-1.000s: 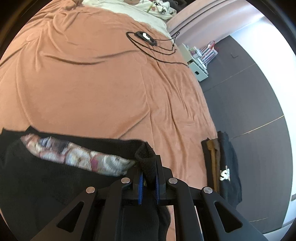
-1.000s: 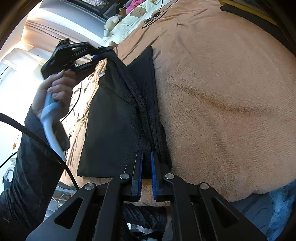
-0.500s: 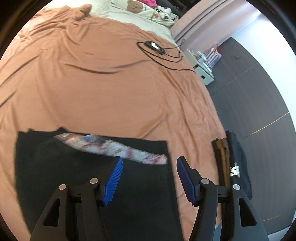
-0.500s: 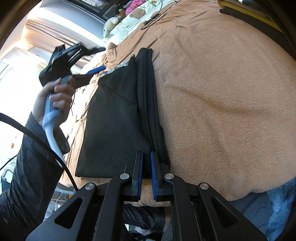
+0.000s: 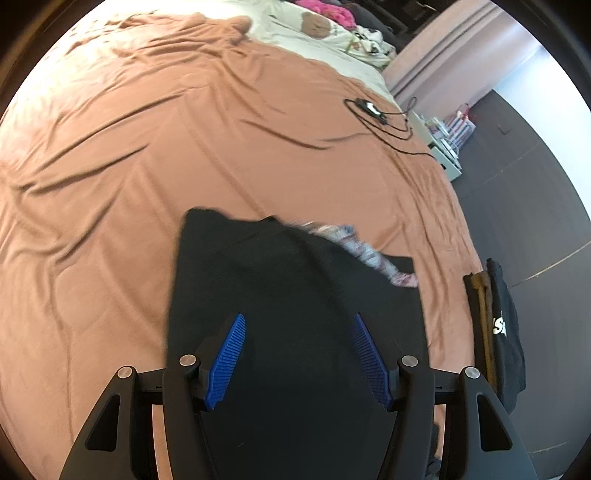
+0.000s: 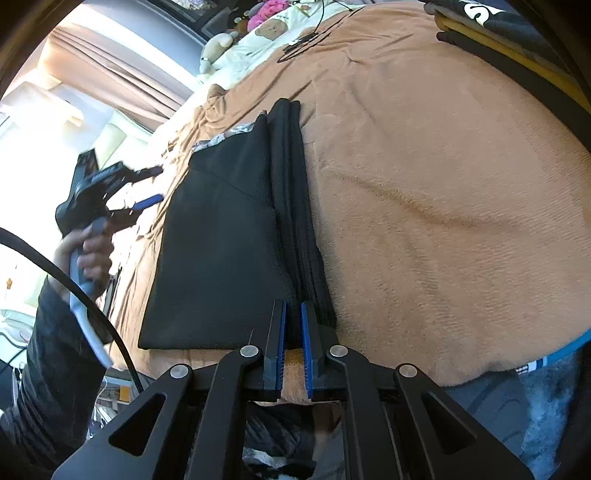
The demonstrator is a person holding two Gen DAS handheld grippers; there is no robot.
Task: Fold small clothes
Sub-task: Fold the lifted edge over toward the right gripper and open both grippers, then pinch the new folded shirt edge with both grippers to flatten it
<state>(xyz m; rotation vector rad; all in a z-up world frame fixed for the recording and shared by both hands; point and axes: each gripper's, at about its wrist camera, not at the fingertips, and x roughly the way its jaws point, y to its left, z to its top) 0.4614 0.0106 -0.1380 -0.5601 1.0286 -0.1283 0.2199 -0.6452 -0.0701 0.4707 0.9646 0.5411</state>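
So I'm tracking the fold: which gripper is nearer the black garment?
Right. The right gripper sits at the black garment's folded edge, jaws just easing apart; the left gripper hangs open off its far side.

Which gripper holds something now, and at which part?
The right gripper, just loosening, pinches the black garment at its near folded edge. The left gripper is open, empty.

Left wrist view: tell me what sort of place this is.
Most likely a bedroom. A wide bed under a rust-brown blanket fills the view, bear-print bedding lies at its far end, and pink curtains hang beyond it.
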